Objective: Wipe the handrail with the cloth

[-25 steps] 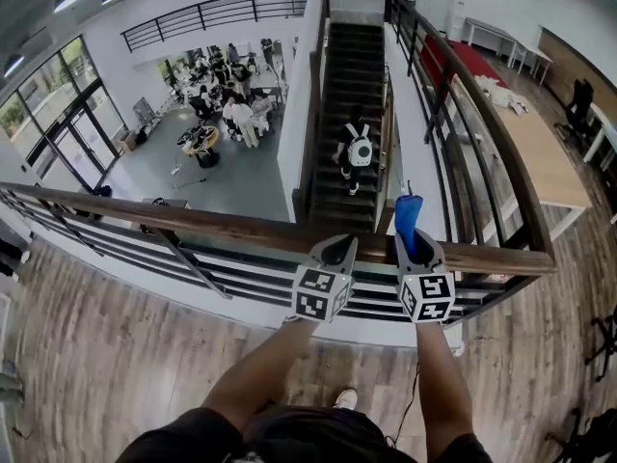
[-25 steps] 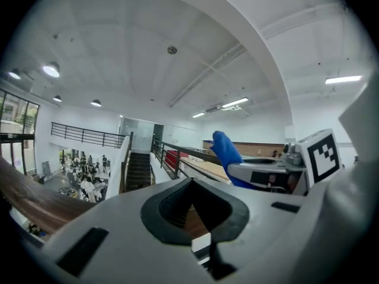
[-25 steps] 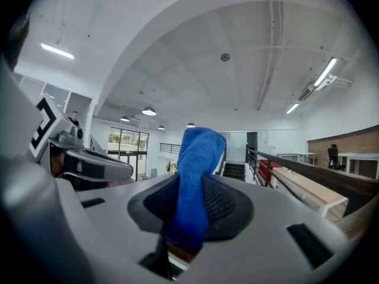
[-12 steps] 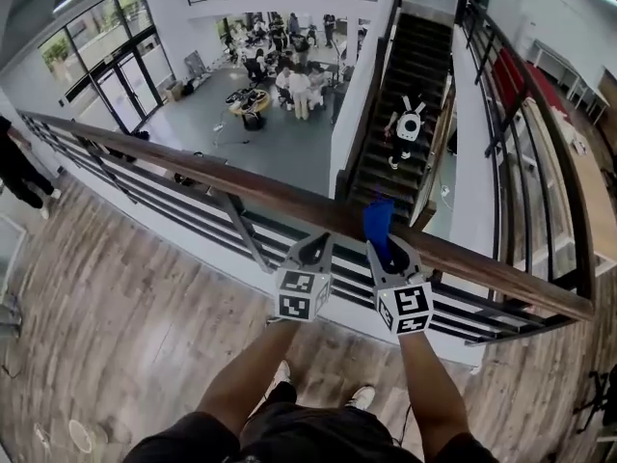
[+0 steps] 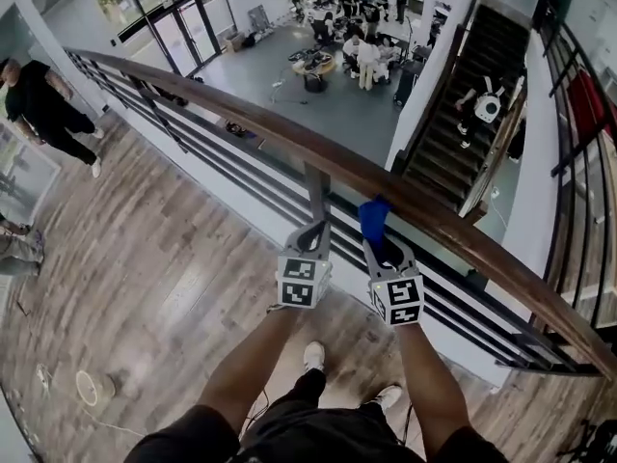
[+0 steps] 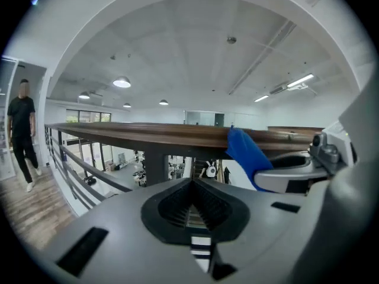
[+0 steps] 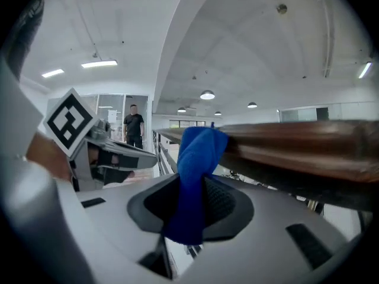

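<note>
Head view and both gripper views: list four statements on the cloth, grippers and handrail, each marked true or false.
1. The right gripper is shut on the blue cloth. True.
2. The left gripper grips the cloth too. False: its jaws are together, holding nothing.
3. The cloth's top end meets the wooden handrail. True.
4. Nobody is climbing the stairs. False: a person with a white backpack is on the staircase.
</note>
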Motion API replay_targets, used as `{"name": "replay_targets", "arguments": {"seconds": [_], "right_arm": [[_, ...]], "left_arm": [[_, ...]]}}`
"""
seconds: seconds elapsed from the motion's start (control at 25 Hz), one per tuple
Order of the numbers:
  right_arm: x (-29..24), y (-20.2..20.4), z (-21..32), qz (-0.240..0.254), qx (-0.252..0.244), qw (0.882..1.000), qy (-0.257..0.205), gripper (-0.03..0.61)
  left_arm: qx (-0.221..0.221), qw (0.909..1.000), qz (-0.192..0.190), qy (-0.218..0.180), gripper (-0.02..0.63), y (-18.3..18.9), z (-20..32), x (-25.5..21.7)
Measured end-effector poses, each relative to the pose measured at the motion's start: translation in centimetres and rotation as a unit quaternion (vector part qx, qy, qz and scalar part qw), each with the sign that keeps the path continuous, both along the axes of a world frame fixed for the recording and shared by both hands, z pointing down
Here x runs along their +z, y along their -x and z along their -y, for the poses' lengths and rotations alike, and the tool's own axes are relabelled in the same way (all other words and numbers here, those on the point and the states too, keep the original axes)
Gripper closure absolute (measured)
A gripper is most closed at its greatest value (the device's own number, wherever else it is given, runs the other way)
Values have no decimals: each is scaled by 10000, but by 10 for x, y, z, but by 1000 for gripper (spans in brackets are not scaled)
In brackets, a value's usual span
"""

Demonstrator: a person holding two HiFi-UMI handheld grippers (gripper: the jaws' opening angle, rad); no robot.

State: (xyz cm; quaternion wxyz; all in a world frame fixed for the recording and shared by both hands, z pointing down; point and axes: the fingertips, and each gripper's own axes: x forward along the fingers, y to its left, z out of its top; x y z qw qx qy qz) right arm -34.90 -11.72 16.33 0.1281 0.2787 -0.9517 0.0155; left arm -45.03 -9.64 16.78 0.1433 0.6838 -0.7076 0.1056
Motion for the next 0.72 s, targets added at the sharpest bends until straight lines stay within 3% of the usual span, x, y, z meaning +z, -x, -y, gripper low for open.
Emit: {"name": "replay_targets", "arguments": {"seconds": [0.32,0.56,0.72], "right_arm": [[90,118,75,-694,759,9925,660,466],[125,162,116,-1086,1309,9784,1178,466],[143,170,126,-1407,1465,9712,1243,466]], "left_arm": [[-386,9986,53,362,611,110,-5,56],[-502,9974,-73,509,611,141,-9,79],[-495,9972,-55,566,611,144,-11,92]]}}
